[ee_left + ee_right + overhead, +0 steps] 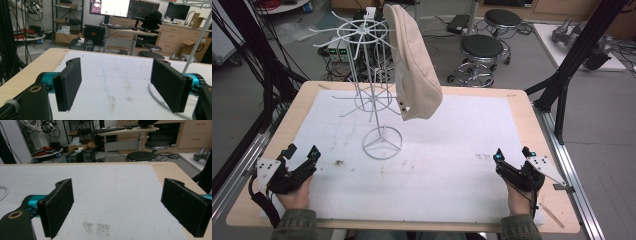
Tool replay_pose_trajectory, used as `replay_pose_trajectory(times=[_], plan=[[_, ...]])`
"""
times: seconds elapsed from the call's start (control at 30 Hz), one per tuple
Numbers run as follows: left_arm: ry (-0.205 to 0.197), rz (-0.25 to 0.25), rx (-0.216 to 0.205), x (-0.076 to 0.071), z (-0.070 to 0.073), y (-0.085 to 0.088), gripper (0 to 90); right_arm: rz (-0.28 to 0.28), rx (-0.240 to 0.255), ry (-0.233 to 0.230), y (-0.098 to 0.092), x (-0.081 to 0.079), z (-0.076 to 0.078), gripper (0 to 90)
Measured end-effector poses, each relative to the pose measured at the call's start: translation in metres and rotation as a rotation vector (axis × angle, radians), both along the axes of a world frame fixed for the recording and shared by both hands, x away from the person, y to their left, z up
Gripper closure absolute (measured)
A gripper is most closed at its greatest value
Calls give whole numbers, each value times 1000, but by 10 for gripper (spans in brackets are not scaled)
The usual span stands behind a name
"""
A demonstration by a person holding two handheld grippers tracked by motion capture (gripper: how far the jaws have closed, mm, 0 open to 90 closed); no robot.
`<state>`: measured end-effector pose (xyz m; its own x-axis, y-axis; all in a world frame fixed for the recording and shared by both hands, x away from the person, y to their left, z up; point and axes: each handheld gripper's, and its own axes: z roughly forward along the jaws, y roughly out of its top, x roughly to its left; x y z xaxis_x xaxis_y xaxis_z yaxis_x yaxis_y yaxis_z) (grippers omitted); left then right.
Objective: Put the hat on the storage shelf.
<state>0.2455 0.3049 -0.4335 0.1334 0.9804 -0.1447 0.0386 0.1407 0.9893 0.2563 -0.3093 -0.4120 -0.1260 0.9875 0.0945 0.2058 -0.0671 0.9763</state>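
A white wire rack point(371, 95) stands upright on the white mat point(452, 145), left of centre. A beige cap point(414, 62) hangs from the rack's top ring on its right side. My left gripper point(302, 152) rests open near the mat's front left corner, well short of the rack. In the left gripper view its jaws stand wide apart with nothing between them, and the rack's base ring point(156, 96) shows at the right. My right gripper point(512, 153) is open at the front right, nothing between its jaws in the right gripper view.
The mat lies on a wooden table point(532, 110) with black frame posts point(577, 55) at the right and cables at the left. Two black stools point(482, 50) stand beyond the far edge. Dark smudges point(96, 228) mark the mat.
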Motion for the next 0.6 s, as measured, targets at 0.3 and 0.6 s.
replay_pose_trajectory(times=[0.3, 0.6], plan=[[1, 0, 0, 0, 0, 0, 253, -1, -3, 8, -1, 1, -1, 104], [3, 1, 0, 1, -1, 0, 253, 5, -22, 24, 0, 2, -2, 104]])
